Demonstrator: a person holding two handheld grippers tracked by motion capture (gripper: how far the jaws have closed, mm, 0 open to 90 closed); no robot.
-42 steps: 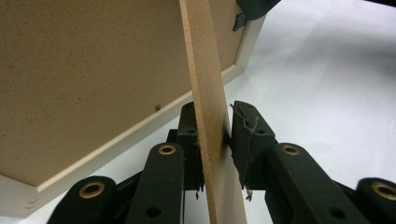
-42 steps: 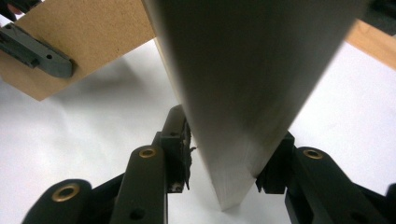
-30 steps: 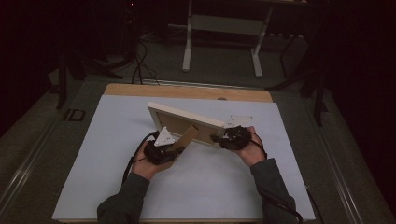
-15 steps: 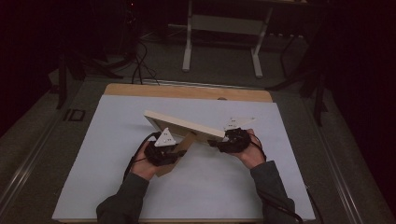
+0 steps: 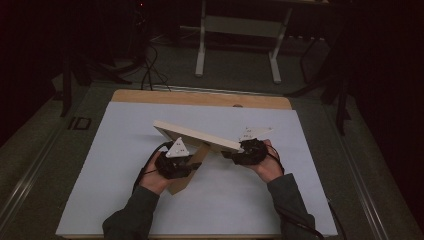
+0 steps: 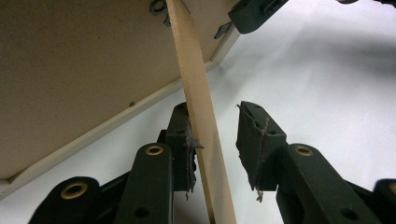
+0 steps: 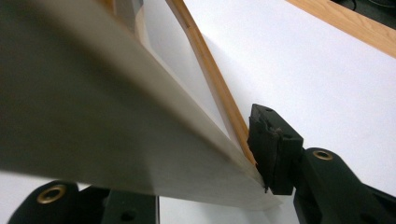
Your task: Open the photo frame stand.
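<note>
two grippers on a tilted picture frame

two hands work close to the table's near edge. the left gripper (image 5: 192, 162) has just been opening; its jaws straddle the frame's brown stand strip (image 6: 201, 116), one pad touching it and the other standing apart, so nothing is clamped. the right gripper (image 5: 235, 152) grasps the picture frame (image 5: 197, 134) at its right corner. the frame is raised above the white sheet (image 5: 120, 150), its long axis running upper left to lower right. no writing is readable.

No readable text, label or number anywhere.
</note>
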